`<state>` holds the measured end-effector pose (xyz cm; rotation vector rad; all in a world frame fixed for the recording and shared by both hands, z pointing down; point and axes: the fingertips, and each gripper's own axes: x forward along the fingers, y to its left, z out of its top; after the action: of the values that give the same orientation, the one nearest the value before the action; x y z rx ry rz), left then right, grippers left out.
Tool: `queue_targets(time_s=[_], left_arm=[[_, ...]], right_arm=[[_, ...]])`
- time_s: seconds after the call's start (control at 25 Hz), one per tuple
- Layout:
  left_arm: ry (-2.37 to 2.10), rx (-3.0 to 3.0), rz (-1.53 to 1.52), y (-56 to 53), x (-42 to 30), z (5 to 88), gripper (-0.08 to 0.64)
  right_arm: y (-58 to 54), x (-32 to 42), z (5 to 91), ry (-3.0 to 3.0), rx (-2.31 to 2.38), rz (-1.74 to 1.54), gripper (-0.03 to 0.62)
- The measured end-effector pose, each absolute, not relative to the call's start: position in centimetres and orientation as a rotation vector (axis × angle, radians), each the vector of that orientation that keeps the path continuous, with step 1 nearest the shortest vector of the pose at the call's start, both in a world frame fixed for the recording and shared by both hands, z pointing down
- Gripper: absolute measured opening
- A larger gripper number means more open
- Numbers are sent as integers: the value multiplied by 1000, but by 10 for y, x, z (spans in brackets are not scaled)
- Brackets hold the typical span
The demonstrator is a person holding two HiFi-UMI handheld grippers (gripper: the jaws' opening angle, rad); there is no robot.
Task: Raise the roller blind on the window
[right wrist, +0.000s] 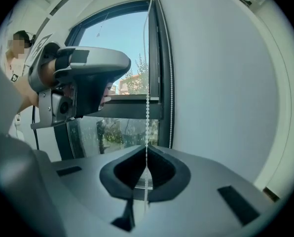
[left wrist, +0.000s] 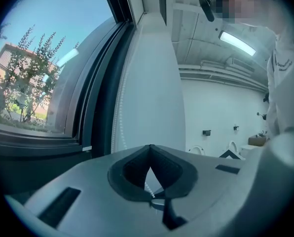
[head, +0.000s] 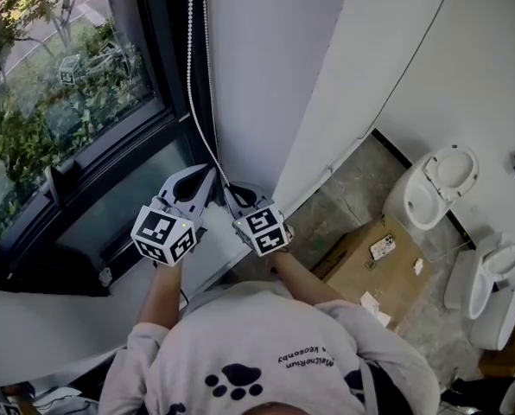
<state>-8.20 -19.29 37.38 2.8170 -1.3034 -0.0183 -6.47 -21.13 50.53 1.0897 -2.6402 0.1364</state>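
My left tool (head: 212, 173) and right tool (head: 229, 194) both pinch the chain (head: 191, 59) tight. I think this is the pulling step. Next it needs a steady pull down.

Bead chain (head: 191, 76) runs btwn fingertips of right gripper (head: 226, 191) & left gripper (head: 212, 172), tips side by side, w/ window (head: 59, 93) left of fingers, wall (head: 275, 59) just ahead, cardboard box (head: 365, 271) & toilets (head: 437, 184) well right.
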Motion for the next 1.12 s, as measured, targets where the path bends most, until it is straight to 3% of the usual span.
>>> queue_targets(time_s=[0.36, 0.56, 1.12], left_arm=[[-1367, 2798, -27, -183, -80, 369, 6], [-1413, 2781, -49, -173, -78, 364, 6], [-1634, 2689, -62, -120, -61, 366, 6]], right_arm=[[-203, -57, 455, -2713, 1172, -24, 13], [-192, -49, 437, -2743, 1187, -66, 49], [-137, -7, 377, -2899, 1317, -85, 11]])
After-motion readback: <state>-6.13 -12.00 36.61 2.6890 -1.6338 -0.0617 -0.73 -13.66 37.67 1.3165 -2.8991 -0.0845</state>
